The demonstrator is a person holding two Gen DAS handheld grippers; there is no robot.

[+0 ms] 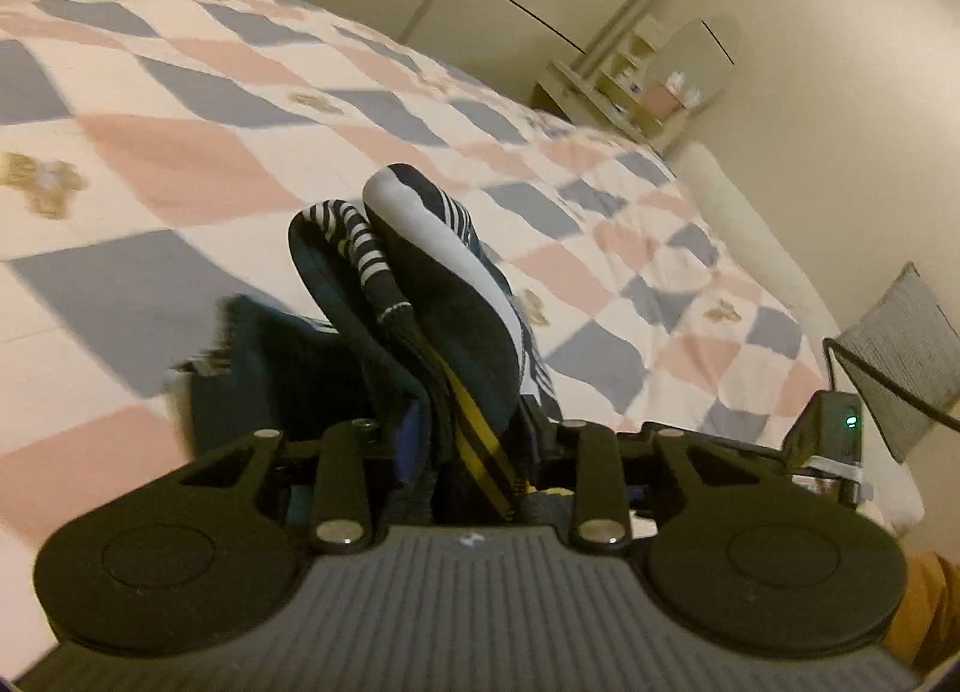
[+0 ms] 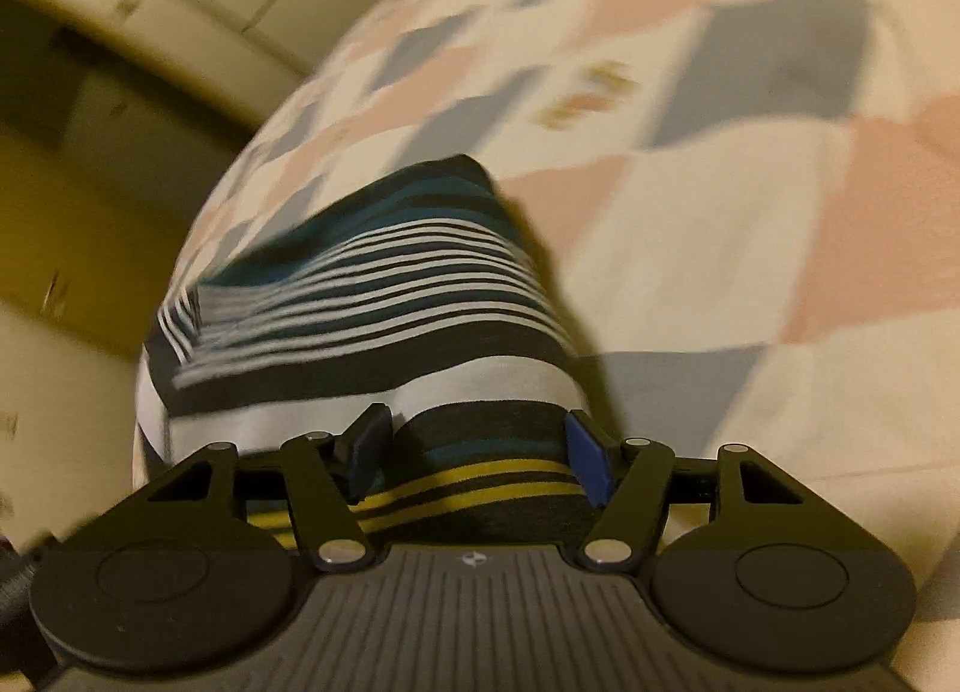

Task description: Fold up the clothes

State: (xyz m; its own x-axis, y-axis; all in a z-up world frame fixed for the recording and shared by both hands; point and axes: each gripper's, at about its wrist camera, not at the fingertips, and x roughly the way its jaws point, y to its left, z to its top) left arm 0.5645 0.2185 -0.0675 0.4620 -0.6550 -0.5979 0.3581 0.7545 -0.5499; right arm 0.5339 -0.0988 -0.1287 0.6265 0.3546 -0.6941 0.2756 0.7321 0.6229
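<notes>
Striped knit garment (image 1: 432, 296), navy, white, teal with yellow bands, bunched upright at centre frame, pinched in clenched left gripper (image 1: 468, 452). Same cloth draped across lower centre of right view (image 2: 384, 296), between blue pads (image 2: 585, 458) of right gripper (image 2: 480, 452); pads set apart, grasp on fabric impossible to tell. Checked pink, grey and white quilt (image 1: 180, 152) beneath, filling upper left. Small dressing shelf (image 1: 636, 86) at upper right.

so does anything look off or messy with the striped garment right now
Yes: the striped garment is bunched, not flat. In the left wrist view it stands up in crumpled folds from the left gripper above the checked bedspread. The right gripper pinches another wad. No damage shows.
</notes>
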